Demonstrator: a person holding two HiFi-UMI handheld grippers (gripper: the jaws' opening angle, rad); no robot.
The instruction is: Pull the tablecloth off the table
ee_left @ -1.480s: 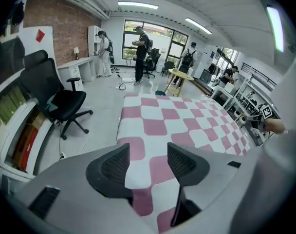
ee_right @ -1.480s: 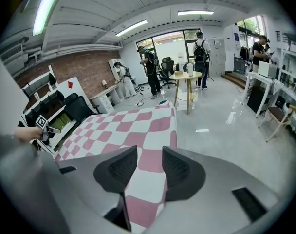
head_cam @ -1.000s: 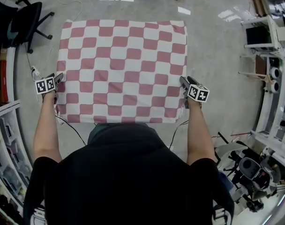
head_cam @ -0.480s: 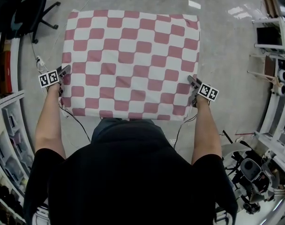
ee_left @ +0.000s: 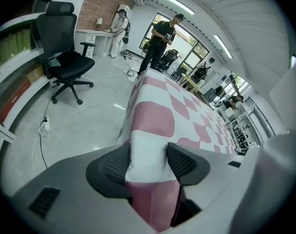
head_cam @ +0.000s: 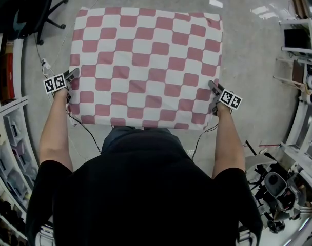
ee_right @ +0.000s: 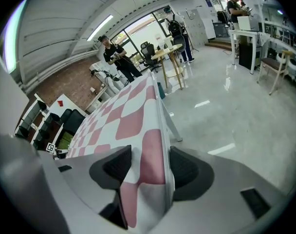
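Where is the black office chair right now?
In the head view it is at the upper left: the black office chair stands on the floor just off the far left corner of the checkered tablecloth.

A tablecloth (head_cam: 145,65) lies spread over the desk (ee_right: 162,112), which stands straight in front of the person. The left gripper (head_cam: 72,76) sits at the cloth's left edge, towards the near corner, its jaws closing with the cloth's edge between them. The right gripper (head_cam: 212,85) sits opposite at the right edge, jaws astride cloth and desk edge. An office chair (head_cam: 30,14) stands on the floor (head_cam: 248,60) beyond the desk's far left corner. Shelves (head_cam: 7,137) run along the person's left, racks (head_cam: 305,60) along the right.
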